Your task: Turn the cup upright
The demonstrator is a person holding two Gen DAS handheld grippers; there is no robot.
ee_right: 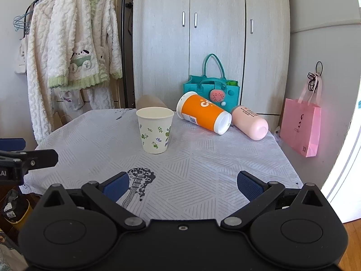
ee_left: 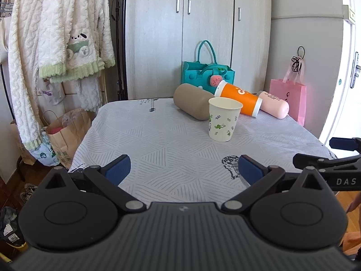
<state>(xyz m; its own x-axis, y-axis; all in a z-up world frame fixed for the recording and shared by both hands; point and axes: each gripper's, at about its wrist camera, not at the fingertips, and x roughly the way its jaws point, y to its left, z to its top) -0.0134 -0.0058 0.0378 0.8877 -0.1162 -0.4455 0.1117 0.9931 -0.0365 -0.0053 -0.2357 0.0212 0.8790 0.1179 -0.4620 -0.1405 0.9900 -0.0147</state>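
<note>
the paper cup (ee_left: pixel 223 118) stands upright, mouth up, right of centre in the left view and left of centre in the right view (ee_right: pixel 155 129); on that showing, its flip looks done; three more vessels lie on their sides behind it: a tan one (ee_left: pixel 191 100), an orange one (ee_right: pixel 203 113) and a pink one (ee_right: pixel 250 123), the orange one close beside the pink; the left gripper (ee_left: pixel 185 169) and right gripper (ee_right: pixel 182 184) both hang low over the near edge of the desk (ee_left: pixel 158 140), jaws spread wide, holding nothing, well apart from every cup; if more flips are meant, the next move calls for reaching past the paper cup without knocking it.
</note>
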